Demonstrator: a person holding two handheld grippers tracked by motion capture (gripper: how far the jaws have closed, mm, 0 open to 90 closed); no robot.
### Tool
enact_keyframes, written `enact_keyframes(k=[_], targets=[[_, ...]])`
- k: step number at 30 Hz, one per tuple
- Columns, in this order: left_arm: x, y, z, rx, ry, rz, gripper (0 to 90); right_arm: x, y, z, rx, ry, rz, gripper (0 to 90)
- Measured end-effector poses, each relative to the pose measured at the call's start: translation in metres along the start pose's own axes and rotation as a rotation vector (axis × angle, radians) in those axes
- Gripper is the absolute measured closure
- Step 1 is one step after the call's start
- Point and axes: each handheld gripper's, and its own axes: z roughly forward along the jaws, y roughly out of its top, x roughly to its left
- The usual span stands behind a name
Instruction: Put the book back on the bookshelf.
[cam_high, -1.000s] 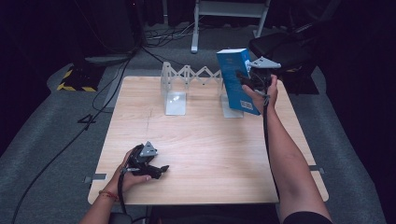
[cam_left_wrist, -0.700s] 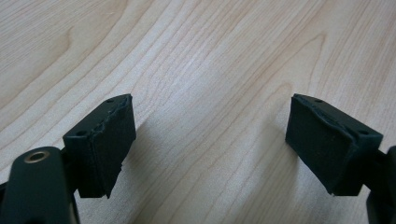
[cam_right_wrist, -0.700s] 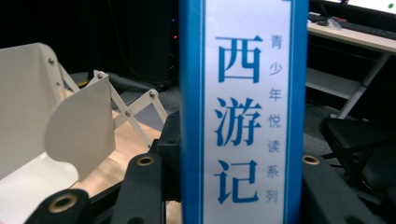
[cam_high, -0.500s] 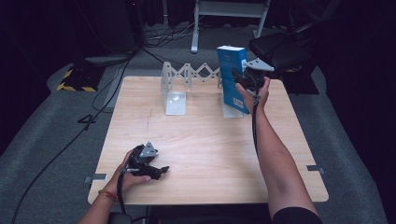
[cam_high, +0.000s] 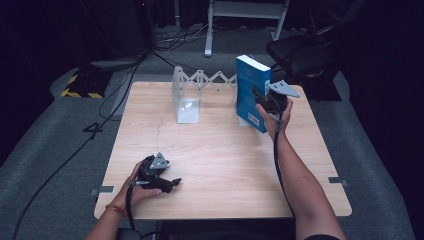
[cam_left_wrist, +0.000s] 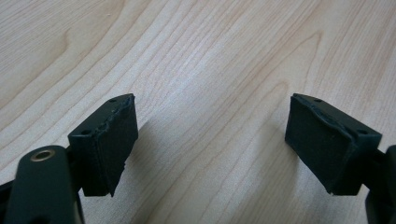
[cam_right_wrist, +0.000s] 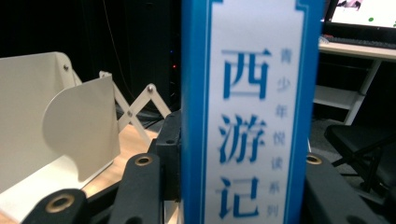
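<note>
A blue book with a white spine label stands upright at the right end of a white accordion book rack. My right gripper is shut on it, its jaws on either side of the spine. The book's lower edge is at the table, by the rack's right plate; contact is unclear. My left gripper rests on the wooden table near the front left. Its jaws are open, with only bare wood between the pads.
The rack's white end plate stands left of the book. A black chair sits behind the table's right corner. Cables and a yellow-black striped block lie on the floor at the left.
The right hand has come down with the book, bringing its lower edge to the table by the rack. The left hand has stayed put.
</note>
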Motion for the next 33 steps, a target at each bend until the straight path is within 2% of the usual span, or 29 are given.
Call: enact_keyframes(k=[5, 10, 12, 15, 17, 19, 21, 26, 29, 33], targets=[[0.0, 0.0, 0.0, -0.002, 0.0, -0.002, 17.5, -0.003, -0.01, -0.018, 0.015, 0.028, -0.017, 60.7], [0.0, 0.001, 0.001, -0.002, -0.008, 0.004, 17.1, -0.008, -0.02, -0.033, 0.037, 0.031, -0.013, 60.3], [0.0, 0.001, 0.002, -0.001, -0.01, 0.0, 16.8, -0.009, -0.027, -0.041, 0.047, 0.041, -0.039, 59.7], [0.0, 0.001, 0.002, -0.002, -0.01, 0.001, 16.8, -0.008, -0.03, -0.045, 0.045, 0.037, -0.061, 59.5], [0.0, 0.001, 0.002, -0.002, -0.01, 0.001, 16.8, -0.009, -0.031, -0.048, 0.05, 0.032, -0.049, 59.5], [0.0, 0.001, 0.002, -0.002, -0.008, 0.001, 16.8, -0.009, -0.031, -0.048, 0.05, 0.031, -0.044, 59.5], [0.0, 0.001, 0.002, -0.002, -0.009, 0.001, 16.8, -0.008, -0.03, -0.047, 0.052, 0.038, -0.061, 59.9], [0.0, 0.001, 0.002, -0.001, -0.009, 0.002, 16.8, -0.004, -0.026, -0.037, 0.041, 0.035, -0.064, 60.9], [0.0, 0.001, 0.002, -0.001, -0.009, 0.002, 16.8, -0.003, -0.027, -0.03, 0.038, 0.012, -0.064, 60.9], [0.0, 0.001, 0.002, -0.001, -0.01, 0.002, 16.8, -0.004, -0.026, -0.021, 0.038, -0.05, -0.064, 61.1]])
